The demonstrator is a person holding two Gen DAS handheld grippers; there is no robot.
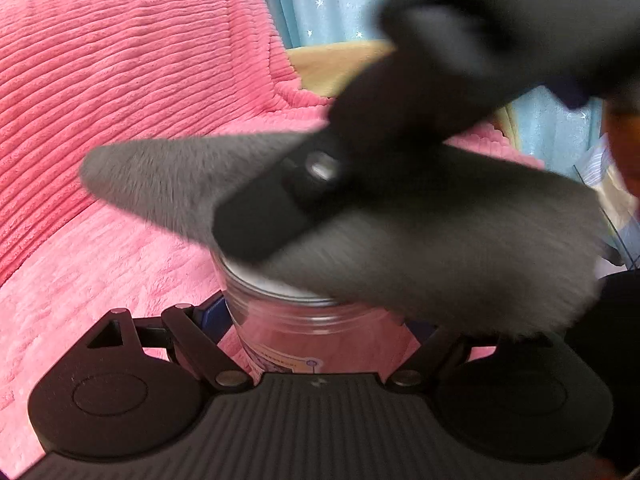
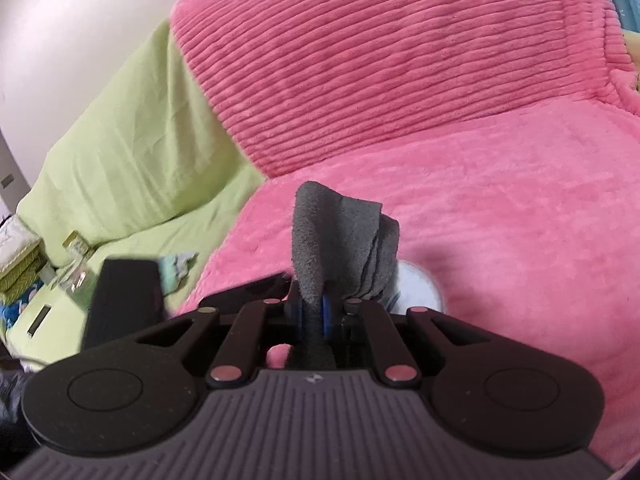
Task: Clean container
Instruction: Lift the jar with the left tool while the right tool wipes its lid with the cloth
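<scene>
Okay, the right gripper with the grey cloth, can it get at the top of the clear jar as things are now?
Probably yes. The right gripper holds the grey cloth right over the jar, nothing between them, and the left gripper clamps the jar's sides, leaving the top free.

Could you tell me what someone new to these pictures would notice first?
The bright pink ribbed blanket fills the background of both views. In the left wrist view, the left gripper clamps a clear container at the bottom centre, while the right gripper reaches in from the upper right, pressing a grey cloth over the container's top.
</scene>
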